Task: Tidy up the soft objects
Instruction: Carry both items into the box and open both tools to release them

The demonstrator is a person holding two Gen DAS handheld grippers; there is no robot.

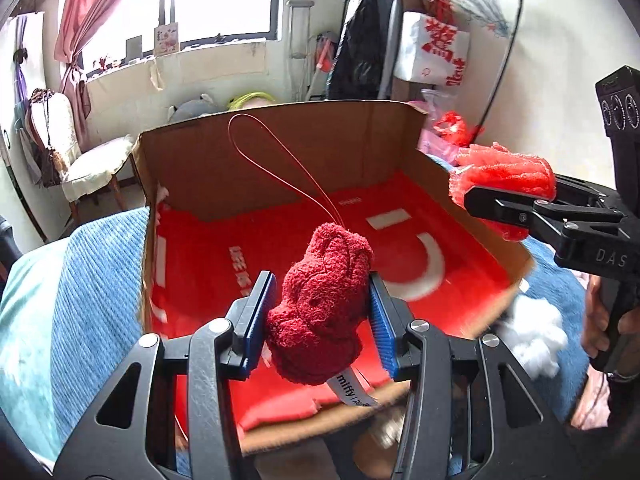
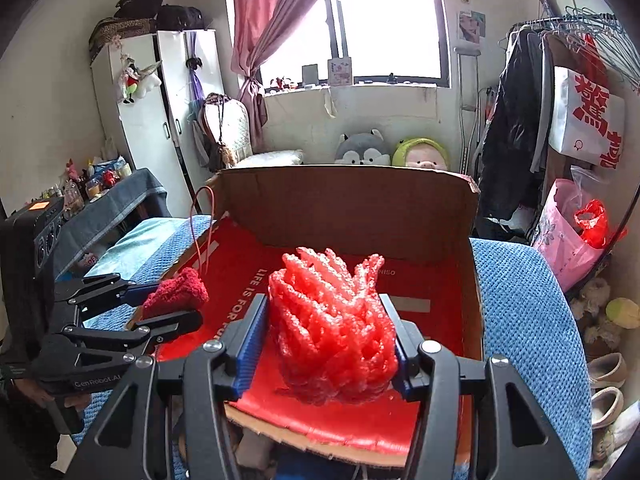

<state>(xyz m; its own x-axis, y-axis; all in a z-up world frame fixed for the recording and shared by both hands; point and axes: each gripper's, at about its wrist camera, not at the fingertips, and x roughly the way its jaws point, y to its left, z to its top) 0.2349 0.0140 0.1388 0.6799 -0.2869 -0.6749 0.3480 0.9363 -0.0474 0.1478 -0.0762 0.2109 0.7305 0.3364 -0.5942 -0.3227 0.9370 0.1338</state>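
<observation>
My left gripper (image 1: 320, 312) is shut on a dark red plush toy (image 1: 320, 304) with a thin loop cord and a white label, held above the near edge of an open cardboard box (image 1: 280, 148) lined in red. In the right wrist view the same toy (image 2: 176, 292) shows at the left in the left gripper (image 2: 170, 304). My right gripper (image 2: 326, 340) is shut on a bright red foam net (image 2: 332, 328), also over the box (image 2: 344, 200). From the left wrist view, that net (image 1: 504, 176) hangs in the right gripper (image 1: 500, 196) over the box's right wall.
The box rests on a blue textured cover (image 1: 92, 272) over a bed. A white fluffy lump (image 1: 532, 336) lies right of the box. Two plush toys (image 2: 362, 148) sit behind it. A clothes rack (image 2: 560, 80), bags and shoes (image 2: 604, 372) stand on the right, a white cabinet (image 2: 152, 112) on the left.
</observation>
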